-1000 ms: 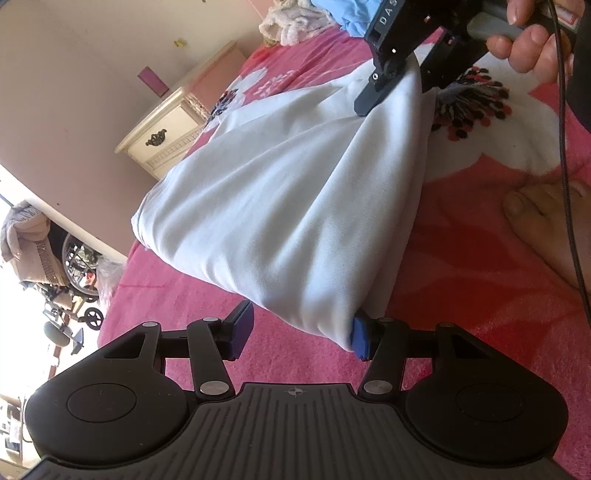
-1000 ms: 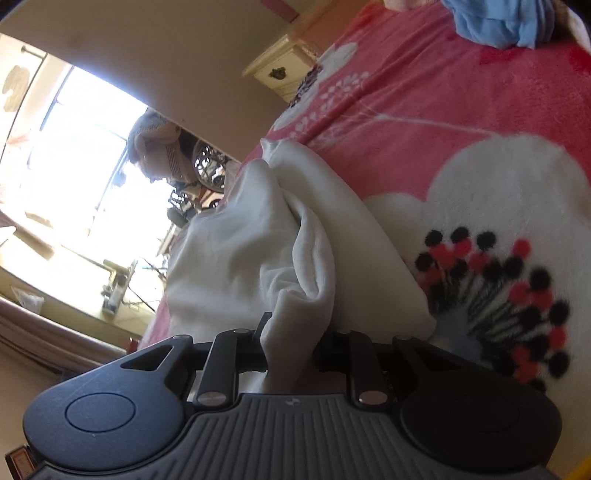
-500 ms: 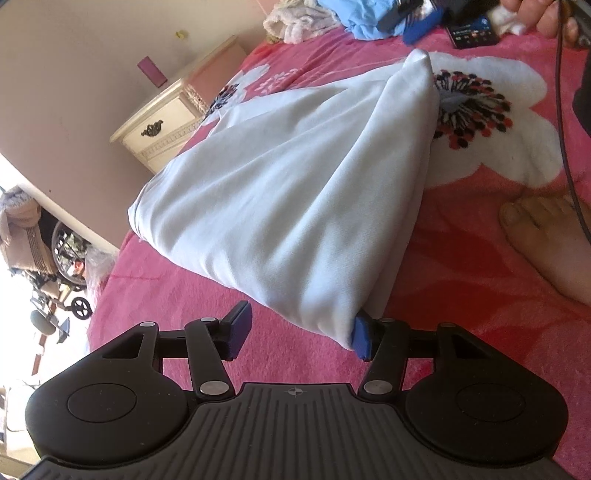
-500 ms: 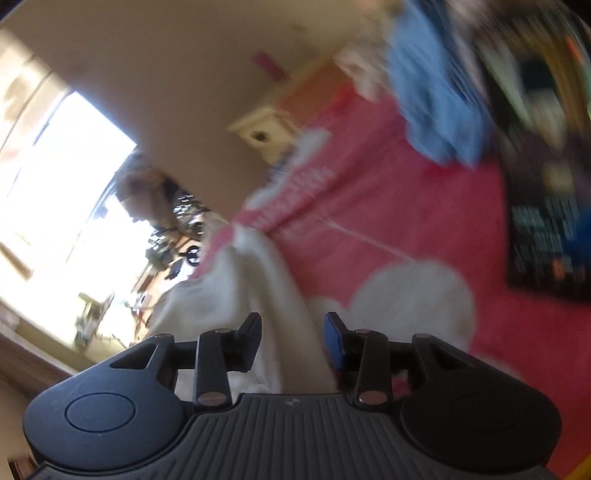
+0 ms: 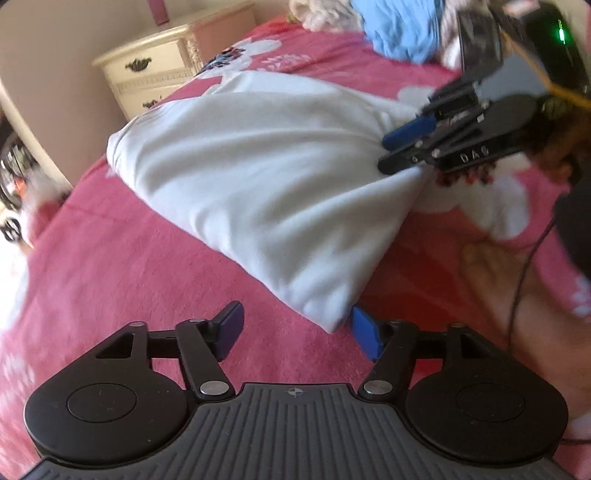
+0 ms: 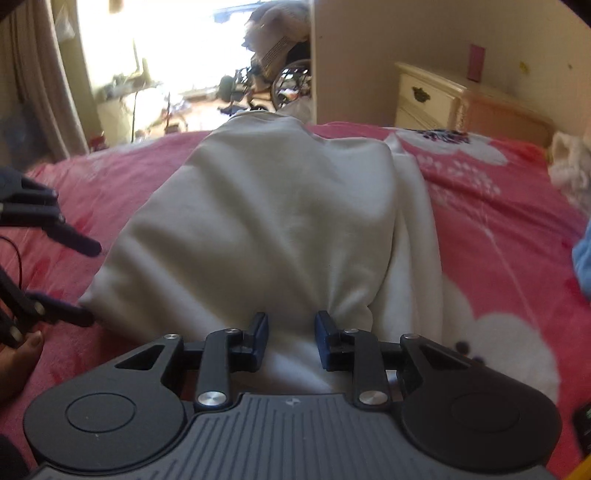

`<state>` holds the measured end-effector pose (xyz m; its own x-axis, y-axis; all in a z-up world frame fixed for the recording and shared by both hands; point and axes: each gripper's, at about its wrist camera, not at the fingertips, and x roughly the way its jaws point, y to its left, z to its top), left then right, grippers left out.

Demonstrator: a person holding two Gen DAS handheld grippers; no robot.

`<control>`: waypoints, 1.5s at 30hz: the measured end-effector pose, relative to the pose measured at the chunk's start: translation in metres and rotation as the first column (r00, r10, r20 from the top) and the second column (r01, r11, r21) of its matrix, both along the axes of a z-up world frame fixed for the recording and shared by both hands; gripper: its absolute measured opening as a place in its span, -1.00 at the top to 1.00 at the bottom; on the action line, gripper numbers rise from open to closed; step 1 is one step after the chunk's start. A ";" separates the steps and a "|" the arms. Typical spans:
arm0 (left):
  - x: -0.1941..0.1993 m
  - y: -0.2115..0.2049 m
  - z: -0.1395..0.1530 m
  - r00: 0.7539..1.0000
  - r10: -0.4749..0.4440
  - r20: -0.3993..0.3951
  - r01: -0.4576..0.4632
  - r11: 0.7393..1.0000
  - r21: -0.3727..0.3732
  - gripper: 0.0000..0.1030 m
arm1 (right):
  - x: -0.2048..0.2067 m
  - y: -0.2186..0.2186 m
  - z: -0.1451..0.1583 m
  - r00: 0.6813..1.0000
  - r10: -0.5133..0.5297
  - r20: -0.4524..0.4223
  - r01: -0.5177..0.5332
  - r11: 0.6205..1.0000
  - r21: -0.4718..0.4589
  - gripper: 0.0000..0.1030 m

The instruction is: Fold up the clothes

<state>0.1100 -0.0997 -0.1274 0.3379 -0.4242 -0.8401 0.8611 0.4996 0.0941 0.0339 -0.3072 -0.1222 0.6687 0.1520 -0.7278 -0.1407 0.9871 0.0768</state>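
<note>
Lying on a pink floral blanket point(image 5: 122, 273), a white garment point(image 5: 258, 177) folded over, left gripper point(image 5: 295, 326) spread wide at its near corner — right gripper point(image 6: 291, 336) parted around the opposite corner, cloth between its fingers, unclamped.

We see a bed covered by a pink blanket point(image 5: 122, 266) printed with large white flowers. Beside the bed stands a cream nightstand point(image 6: 428, 101) with dark ornate drawer pulls, set against a beige wall. A small pink rectangle point(image 6: 475, 62) is fixed to that wall above it. At the far end of the bed we find a crumpled blue garment point(image 5: 402, 31) and, next to it, a fluffy whitish bundle point(image 5: 321, 14). A bare foot point(image 5: 517, 291) rests on the blanket. Beyond the bed, a bright window point(image 6: 155, 40) washes out much detail; near it we make out a wheelchair point(image 6: 284, 83) and a beige curtain point(image 6: 55, 77).
</note>
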 end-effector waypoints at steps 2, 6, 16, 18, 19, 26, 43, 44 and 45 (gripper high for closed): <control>0.008 0.013 0.009 0.998 0.050 -0.042 -0.052 0.998 -0.046 -0.48 | 0.001 -0.003 0.010 1.000 -0.004 0.010 0.003 1.000 0.012 0.44; 0.025 0.036 0.023 0.979 0.125 -0.163 -0.149 0.978 -0.146 -0.51 | 0.017 -0.016 0.036 0.998 -0.028 0.056 0.023 0.997 0.080 0.41; 0.066 0.018 0.019 0.947 0.192 -0.257 -0.255 0.937 -0.239 -0.53 | 0.130 -0.071 0.034 0.990 -0.139 -0.032 0.143 0.957 0.251 0.26; 0.069 0.011 0.014 0.947 0.197 -0.254 -0.256 0.941 -0.223 -0.51 | 0.147 -0.082 0.026 0.985 -0.164 -0.055 0.173 0.946 0.275 0.26; 0.070 0.008 0.012 0.947 0.199 -0.252 -0.255 0.943 -0.214 -0.50 | 0.153 -0.085 0.023 0.984 -0.169 -0.059 0.179 0.941 0.287 0.26; 0.072 0.003 0.005 0.942 0.200 -0.269 -0.257 0.947 -0.193 -0.50 | 0.162 -0.076 0.014 0.994 -0.102 -0.034 0.107 0.937 0.332 0.87; 0.082 -0.013 -0.003 0.930 0.260 -0.259 -0.304 0.942 -0.144 -0.52 | 0.114 0.012 0.041 0.957 0.194 0.214 -0.186 0.981 -0.055 0.69; 0.082 -0.014 -0.003 0.930 0.260 -0.258 -0.303 0.942 -0.142 -0.52 | 0.112 0.006 0.046 0.955 0.183 0.234 -0.182 0.983 -0.027 0.69; 0.082 -0.014 -0.003 0.931 0.261 -0.257 -0.303 0.943 -0.140 -0.52 | 0.109 -0.003 0.052 0.953 0.157 0.259 -0.168 0.986 0.020 0.69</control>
<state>0.1922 -0.1138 -0.1307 0.2702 -0.4870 -0.8306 0.6695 0.7150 -0.2015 0.1429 -0.3102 -0.0702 0.7952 0.3001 -0.5268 -0.3191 0.9460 0.0571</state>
